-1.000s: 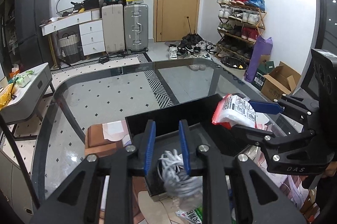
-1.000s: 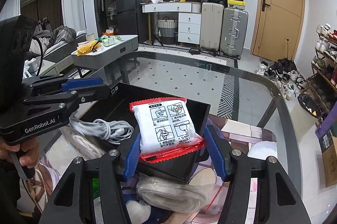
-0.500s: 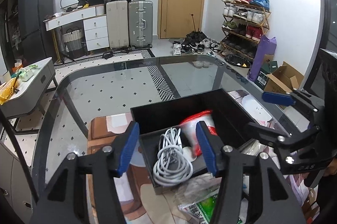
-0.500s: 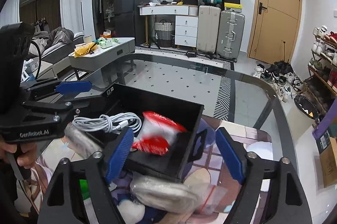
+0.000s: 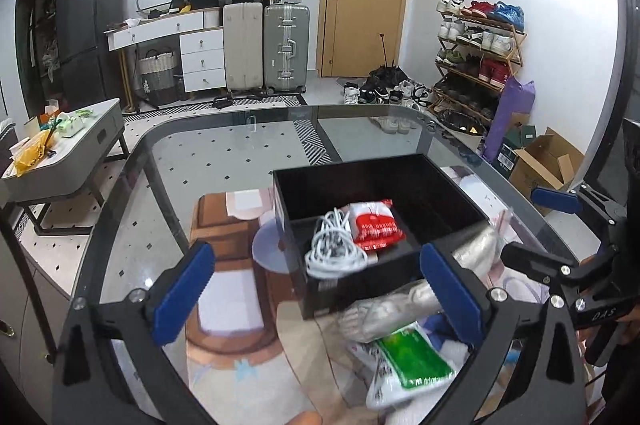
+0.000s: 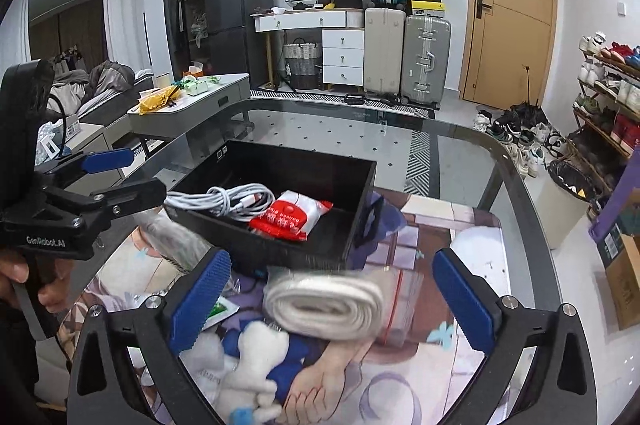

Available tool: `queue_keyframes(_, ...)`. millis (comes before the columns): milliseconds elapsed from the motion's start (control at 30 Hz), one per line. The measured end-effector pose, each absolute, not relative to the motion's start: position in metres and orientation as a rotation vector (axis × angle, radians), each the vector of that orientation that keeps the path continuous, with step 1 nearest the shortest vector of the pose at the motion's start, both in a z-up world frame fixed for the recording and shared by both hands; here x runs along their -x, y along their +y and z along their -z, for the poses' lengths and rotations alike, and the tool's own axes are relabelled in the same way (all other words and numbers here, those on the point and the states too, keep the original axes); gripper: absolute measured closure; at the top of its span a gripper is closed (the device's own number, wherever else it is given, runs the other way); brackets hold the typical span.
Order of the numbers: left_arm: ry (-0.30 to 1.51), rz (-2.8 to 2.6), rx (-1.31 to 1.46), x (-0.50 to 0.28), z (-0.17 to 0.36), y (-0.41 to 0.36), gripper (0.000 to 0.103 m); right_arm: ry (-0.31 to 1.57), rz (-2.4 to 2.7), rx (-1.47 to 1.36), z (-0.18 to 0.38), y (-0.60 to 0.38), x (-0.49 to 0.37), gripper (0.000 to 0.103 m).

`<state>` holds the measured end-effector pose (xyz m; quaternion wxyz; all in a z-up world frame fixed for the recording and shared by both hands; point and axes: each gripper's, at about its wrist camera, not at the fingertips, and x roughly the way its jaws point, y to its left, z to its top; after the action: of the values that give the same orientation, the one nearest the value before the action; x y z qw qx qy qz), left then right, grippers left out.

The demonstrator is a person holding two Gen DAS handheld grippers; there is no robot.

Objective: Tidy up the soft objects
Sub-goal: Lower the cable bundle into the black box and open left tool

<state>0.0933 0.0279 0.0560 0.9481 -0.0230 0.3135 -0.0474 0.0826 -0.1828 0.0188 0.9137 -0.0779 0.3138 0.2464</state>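
Hovering wide open and holding nothing, the right claw is pointing at the rolled white cloth in a bag, which is lying between its fingers, long axis from 9 to 3 o'clock. The black box is sitting at 12 o'clock behind it on the bench. The left claw is also wide open and empty, so the right one is probably nearer for this grasp.

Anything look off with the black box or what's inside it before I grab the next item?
The black box sits tilted, its near end propped on the soft items underneath. The white cable hangs over its left wall. The red-and-white packet lies fully inside.
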Motion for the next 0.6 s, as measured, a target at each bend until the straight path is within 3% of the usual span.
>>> queue_keyframes(600, 0.718, 0.093, 0.055, -0.056, -0.03, 0.022, 0.0, 0.72, -0.492, 0.14, 0.008, -0.197, -0.044, 0.001)
